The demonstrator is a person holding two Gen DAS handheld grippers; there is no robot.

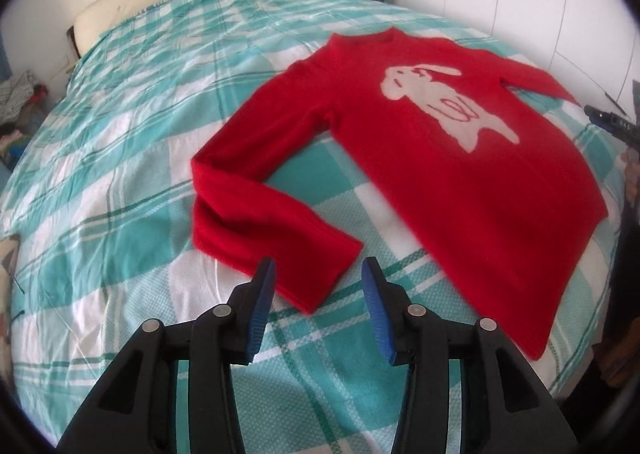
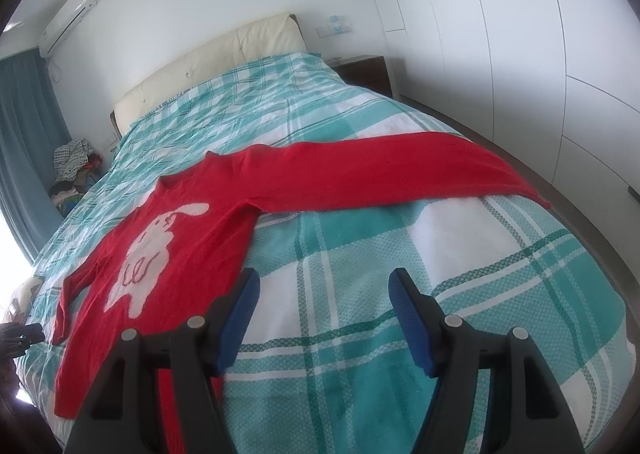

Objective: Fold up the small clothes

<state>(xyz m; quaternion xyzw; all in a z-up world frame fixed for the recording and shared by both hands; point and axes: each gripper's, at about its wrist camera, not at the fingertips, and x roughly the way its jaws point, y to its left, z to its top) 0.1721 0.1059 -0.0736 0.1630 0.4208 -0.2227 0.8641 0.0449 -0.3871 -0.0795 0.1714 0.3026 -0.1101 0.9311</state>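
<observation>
I see a small red sweater [image 1: 420,158] lying flat, front side up, on the bed [image 1: 140,114]. It has a pale rabbit-like figure [image 1: 444,102] on the chest with thin red scribbled lines inside it. One sleeve [image 1: 256,222] is bent at the elbow and doubles back toward the hem. I see the other sleeve [image 2: 380,174] stretched straight out toward the bed's edge.

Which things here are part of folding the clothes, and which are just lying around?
For the job:
red knitted sweater with white rabbit
open left gripper
open right gripper

Just lying about:
heap of clothes beside bed
dark wooden nightstand
cream padded headboard
</observation>
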